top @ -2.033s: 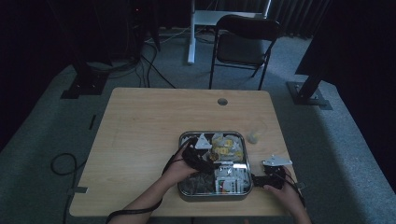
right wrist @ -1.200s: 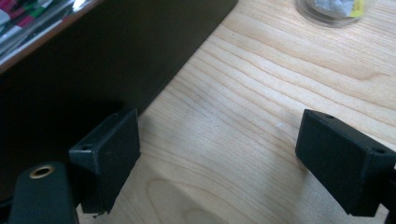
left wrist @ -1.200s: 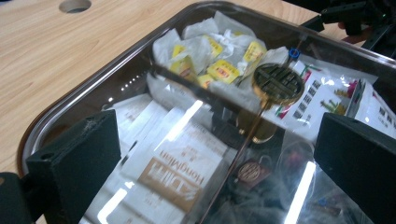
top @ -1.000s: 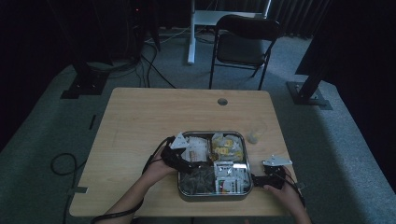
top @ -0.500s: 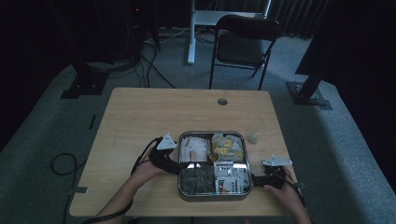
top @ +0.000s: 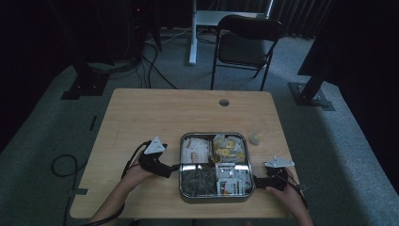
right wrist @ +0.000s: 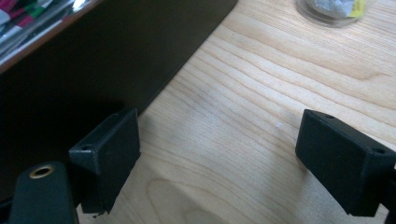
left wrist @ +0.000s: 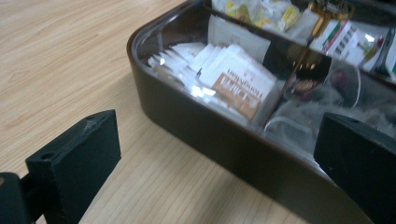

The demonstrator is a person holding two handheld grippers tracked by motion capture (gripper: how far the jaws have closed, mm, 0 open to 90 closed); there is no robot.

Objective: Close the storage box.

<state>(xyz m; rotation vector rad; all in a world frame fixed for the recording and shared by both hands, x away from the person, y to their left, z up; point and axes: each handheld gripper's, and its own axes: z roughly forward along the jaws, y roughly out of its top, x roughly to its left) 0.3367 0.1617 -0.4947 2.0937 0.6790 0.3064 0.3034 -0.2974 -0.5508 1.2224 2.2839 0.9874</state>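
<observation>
A person at a wooden table [top: 141, 117] brackets a metal compartment tray [top: 181, 188] of tea packets with a gripper in each hand. The left gripper [top: 173, 167], jaws spread wide and holding nothing, sits on the tabletop just beside the tray's left wall; in the left gripper view its jaws straddle the near corner of the tray [left wrist: 196, 128], with white paper sachets [left wrist: 229, 74] stacked in the compartment behind the rim. The right gripper [top: 256, 180], likewise wide open and empty, lies low against the tray's right wall [right wrist: 93, 70], one jaw close to the dark side and the other over bare wood.

The likely hazard is a nudge. A jaw pushed forward at this height would probably strike the wall rather than clear the rim, sliding the tray across the smooth table (or tipping packets out of their sections). A small glass cup [top: 256, 137] near the tray's far right corner could be knocked if the tray shifts that way.

Both forearms enter from the near edge, wrists low, hands angled inward toward the tray.
</observation>
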